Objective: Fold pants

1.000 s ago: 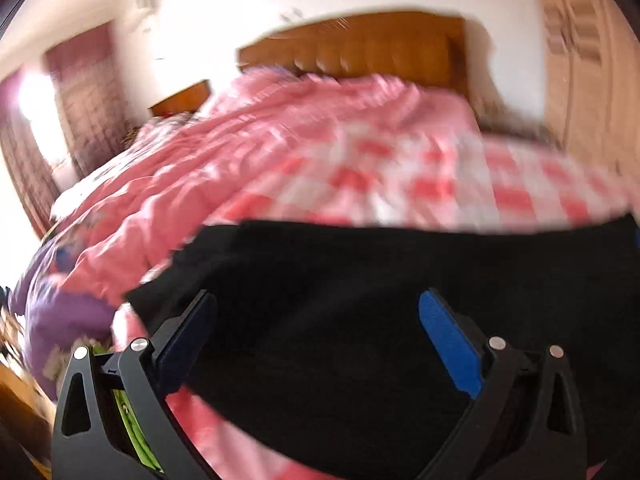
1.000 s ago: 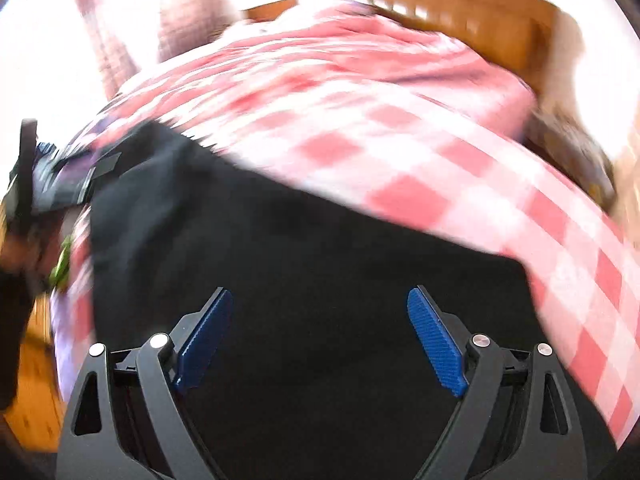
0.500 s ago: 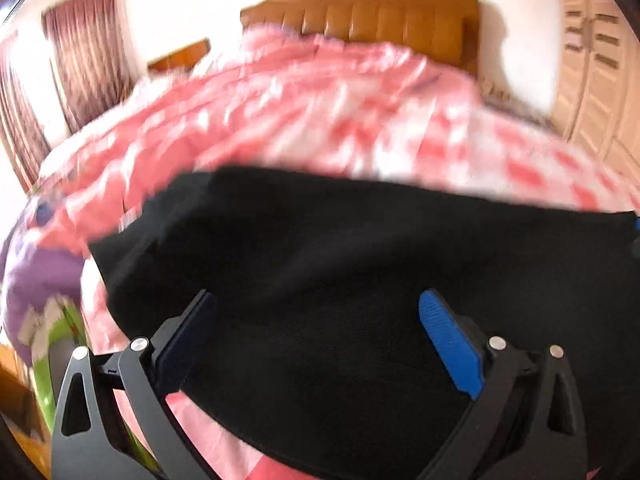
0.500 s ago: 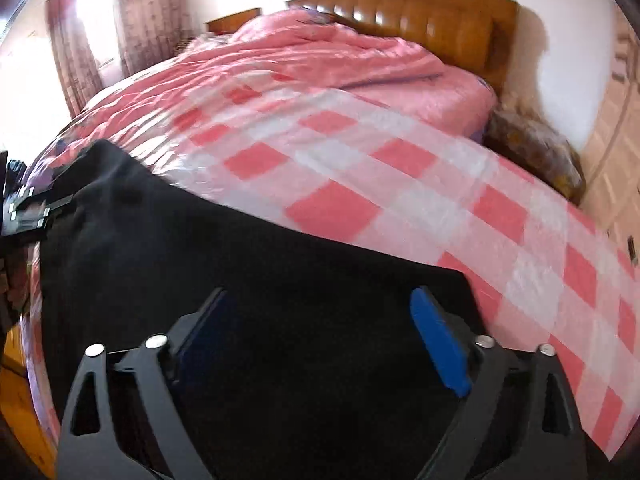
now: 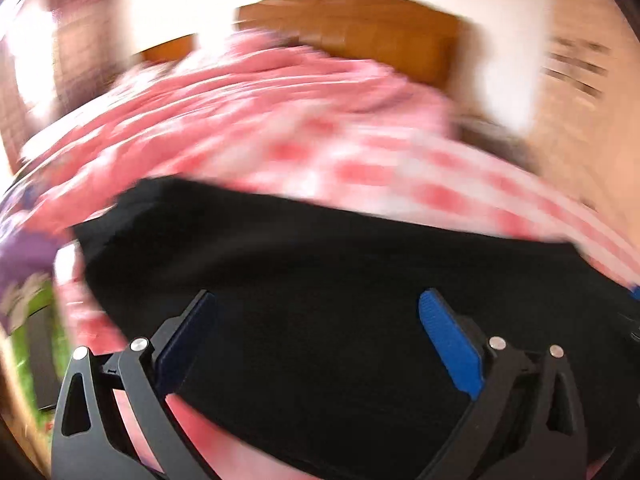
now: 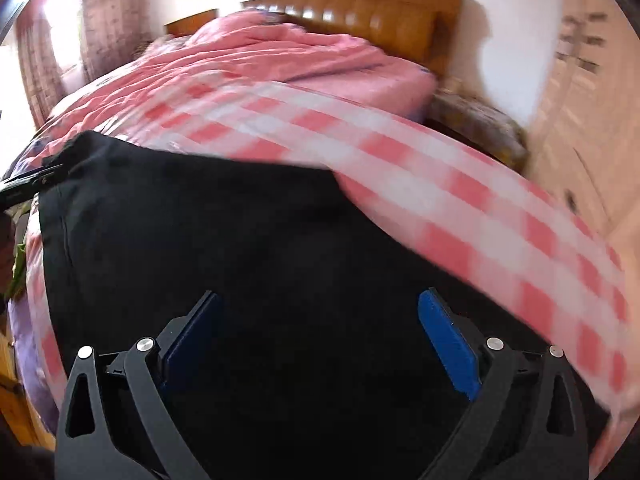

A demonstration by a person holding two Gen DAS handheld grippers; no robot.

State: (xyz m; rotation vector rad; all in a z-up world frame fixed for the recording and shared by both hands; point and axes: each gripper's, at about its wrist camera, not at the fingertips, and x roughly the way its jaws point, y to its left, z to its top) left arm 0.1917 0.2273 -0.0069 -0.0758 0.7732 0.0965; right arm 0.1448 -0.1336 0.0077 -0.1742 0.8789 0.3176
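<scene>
Pink checked bed (image 6: 460, 196), black pants (image 6: 224, 240) spread flat across its near edge. Left gripper (image 5: 316, 344) wide open, empty. Right gripper (image 6: 318, 344) opening, nothing between jaws. Best to pinch 2 matching corners, fold evenly.

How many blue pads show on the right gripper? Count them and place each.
2. On the right gripper, one blue pad lines the right finger; the other, shadowed, lines the left. The jaws are opening over the black pants.
</scene>
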